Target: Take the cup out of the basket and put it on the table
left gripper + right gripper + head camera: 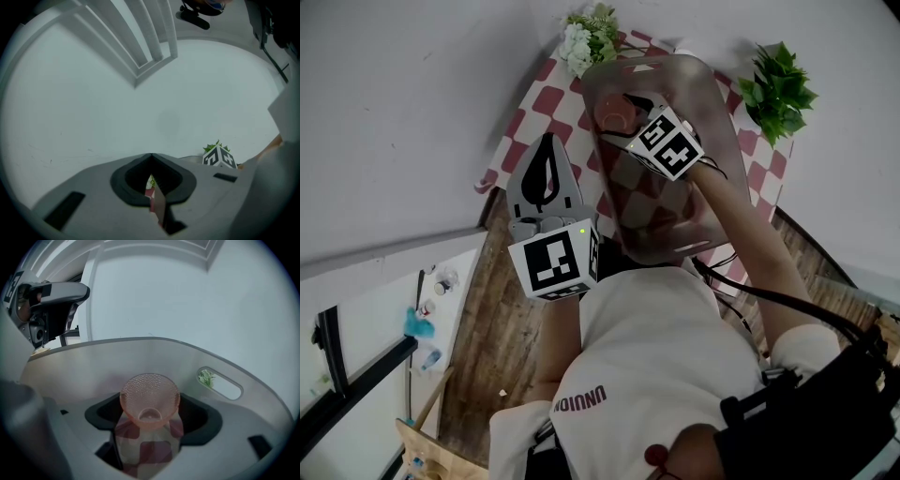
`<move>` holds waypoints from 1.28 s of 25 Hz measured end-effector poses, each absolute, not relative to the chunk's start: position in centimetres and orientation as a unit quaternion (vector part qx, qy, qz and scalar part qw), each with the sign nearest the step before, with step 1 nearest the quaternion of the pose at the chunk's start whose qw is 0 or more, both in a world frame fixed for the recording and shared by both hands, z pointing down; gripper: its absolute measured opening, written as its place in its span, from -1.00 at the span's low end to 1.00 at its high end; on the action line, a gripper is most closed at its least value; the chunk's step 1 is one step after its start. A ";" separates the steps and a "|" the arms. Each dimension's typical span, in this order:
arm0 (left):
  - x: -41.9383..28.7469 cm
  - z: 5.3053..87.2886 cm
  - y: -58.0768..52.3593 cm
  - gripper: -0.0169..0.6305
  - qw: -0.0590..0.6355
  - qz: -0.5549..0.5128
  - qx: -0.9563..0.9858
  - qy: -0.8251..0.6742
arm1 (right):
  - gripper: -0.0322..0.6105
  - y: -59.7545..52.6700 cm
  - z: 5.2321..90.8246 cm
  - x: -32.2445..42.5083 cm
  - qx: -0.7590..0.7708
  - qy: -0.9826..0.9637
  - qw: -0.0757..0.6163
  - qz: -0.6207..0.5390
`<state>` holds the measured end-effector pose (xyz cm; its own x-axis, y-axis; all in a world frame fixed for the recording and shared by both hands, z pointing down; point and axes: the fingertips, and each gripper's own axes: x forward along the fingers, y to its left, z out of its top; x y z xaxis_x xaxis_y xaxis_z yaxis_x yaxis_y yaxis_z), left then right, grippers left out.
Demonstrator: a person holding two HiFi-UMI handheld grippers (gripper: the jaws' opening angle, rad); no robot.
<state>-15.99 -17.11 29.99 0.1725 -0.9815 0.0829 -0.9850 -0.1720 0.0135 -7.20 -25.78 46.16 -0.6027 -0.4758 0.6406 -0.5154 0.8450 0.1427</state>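
A pink dimpled glass cup [614, 117] sits inside the translucent grey basket [724, 141] on the checkered table. My right gripper [625, 107] reaches into the basket, its jaws closed against the cup's sides. In the right gripper view the cup [150, 401] fills the gap between the jaws of my right gripper [150, 420], mouth turned toward the camera, with the basket wall [140, 357] curving behind it. My left gripper [547, 142] hangs left of the basket over the table's edge, shut and empty. In its own view the left gripper [151, 157] faces a pale wall.
A red-and-white checkered cloth [548, 98] covers the table. White flowers [586, 42] stand behind the basket and a green plant [778, 89] at the far right. The basket has a handle slot [220, 383]. Wooden floor [478, 347] and a white ledge [384, 309] lie at the left.
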 end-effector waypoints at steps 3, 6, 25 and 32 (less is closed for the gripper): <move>-16.0 29.9 -16.9 -0.91 0.031 0.028 0.765 -0.642 | 0.31 -25.6 45.9 -7.2 0.279 -0.895 0.347 0.025; -16.0 29.9 -16.8 -0.91 0.030 0.028 0.766 -0.642 | 0.31 -25.4 45.4 -7.2 0.281 -0.897 0.342 0.020; -15.2 29.5 -15.9 -0.91 0.029 0.022 0.772 -0.635 | 0.30 -24.2 42.8 -6.4 0.304 -0.899 0.315 0.009; -15.0 29.4 -15.6 -0.91 0.029 0.020 0.774 -0.632 | 0.30 -23.7 41.2 -6.0 0.315 -0.901 0.298 0.000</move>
